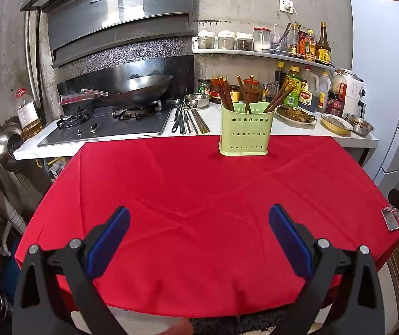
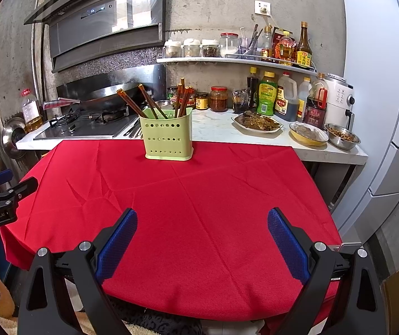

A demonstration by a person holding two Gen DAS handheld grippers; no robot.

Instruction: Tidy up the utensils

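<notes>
We see the green holder [image 1: 244, 129] standing upright at the far edge of the red bench [image 1: 199, 209], brown chopsticks [image 1: 224, 93] sticking out of it. Both the left claw [image 1: 199, 241] and right claw [image 2: 202, 244] hover over the near bench with jaws wide apart, gripping nothing. Only the left view shows loose utensils [image 1: 189, 120] lying on the counter [image 1: 216, 124] beside the stove [image 1: 107, 124]; the right view mostly hides them behind the holder.

Red-clothed table [image 1: 199, 223]: green utensil holder [image 1: 244, 129] at far edge; small shiny object [image 1: 391, 219] at right edge.
</notes>
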